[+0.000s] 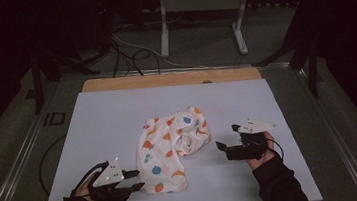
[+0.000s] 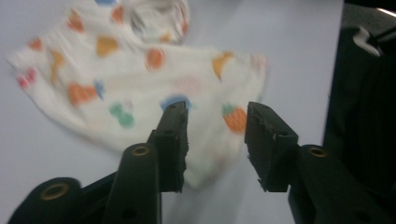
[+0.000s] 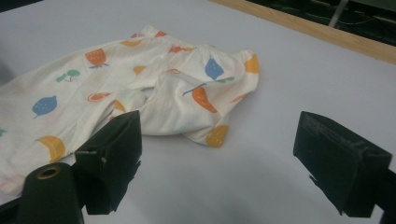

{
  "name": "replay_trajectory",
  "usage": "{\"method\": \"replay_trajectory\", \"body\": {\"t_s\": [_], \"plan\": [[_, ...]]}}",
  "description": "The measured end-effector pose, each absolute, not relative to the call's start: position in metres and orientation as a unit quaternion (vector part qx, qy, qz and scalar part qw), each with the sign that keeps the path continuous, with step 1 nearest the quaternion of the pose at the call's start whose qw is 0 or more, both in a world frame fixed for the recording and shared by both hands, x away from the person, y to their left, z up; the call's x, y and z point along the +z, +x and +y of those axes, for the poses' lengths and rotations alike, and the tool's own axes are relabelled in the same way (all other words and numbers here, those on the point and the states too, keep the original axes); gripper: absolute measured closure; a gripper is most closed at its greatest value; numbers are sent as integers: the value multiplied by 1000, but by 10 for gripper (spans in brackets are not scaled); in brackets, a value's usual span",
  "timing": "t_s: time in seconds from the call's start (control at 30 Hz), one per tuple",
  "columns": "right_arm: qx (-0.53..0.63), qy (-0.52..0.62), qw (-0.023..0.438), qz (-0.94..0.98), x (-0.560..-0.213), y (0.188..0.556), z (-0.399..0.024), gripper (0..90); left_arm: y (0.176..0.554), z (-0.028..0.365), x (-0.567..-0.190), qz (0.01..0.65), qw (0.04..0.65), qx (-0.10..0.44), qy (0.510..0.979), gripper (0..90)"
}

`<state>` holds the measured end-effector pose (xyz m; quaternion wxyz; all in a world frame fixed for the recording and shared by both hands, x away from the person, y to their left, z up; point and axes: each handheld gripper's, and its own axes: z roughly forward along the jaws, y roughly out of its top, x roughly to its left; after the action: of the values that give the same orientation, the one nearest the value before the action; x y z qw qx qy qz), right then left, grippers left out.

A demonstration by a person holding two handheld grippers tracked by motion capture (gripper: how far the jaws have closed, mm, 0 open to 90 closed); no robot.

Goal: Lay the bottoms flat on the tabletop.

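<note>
A small white garment [image 1: 171, 146] printed with coloured fruit lies crumpled on the white table top [image 1: 107, 113], its upper right part folded over. My left gripper [image 1: 135, 180] sits at the garment's lower left corner. In the left gripper view the jaws [image 2: 216, 112] stand apart just above the cloth's [image 2: 140, 79] near edge, with nothing pinched. My right gripper [image 1: 226, 137] rests to the right of the garment, pointing at it. In the right gripper view its jaws [image 3: 219, 135] are wide open over bare table, short of the folded part of the garment [image 3: 116, 84].
A wooden strip [image 1: 169, 79] borders the table's far edge. Beyond it on the floor are cables [image 1: 126, 50] and a white metal stand [image 1: 201, 2]. A dark sleeve [image 2: 364, 116] fills the right side of the left gripper view.
</note>
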<state>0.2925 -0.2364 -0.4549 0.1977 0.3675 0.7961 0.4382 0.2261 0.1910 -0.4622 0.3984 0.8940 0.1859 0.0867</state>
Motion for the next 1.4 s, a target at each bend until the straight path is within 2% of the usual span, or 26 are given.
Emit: {"method": "replay_trajectory", "body": {"t_s": [0.2,0.47,0.57,0.93,1.2,1.33,1.4], "plan": [[437,363,199,798,-455,292,-234,158,221,200,-488,199,342,71,916,618],[439,365,195,798,-456,292,-234,158,229,195,-503,201,309,52,928,617],[439,364,196,798,-455,292,-234,158,232,196,-503,208,302,48,929,589],[436,362,196,800,-456,293,-233,158,242,184,-501,188,273,24,943,606],[436,364,196,799,-456,293,-234,159,240,179,-492,186,311,24,932,692],[436,365,196,799,-456,293,-235,158,234,186,-480,181,353,9,918,688],[437,365,196,799,-456,293,-235,158,229,189,-477,182,352,27,918,643]]}}
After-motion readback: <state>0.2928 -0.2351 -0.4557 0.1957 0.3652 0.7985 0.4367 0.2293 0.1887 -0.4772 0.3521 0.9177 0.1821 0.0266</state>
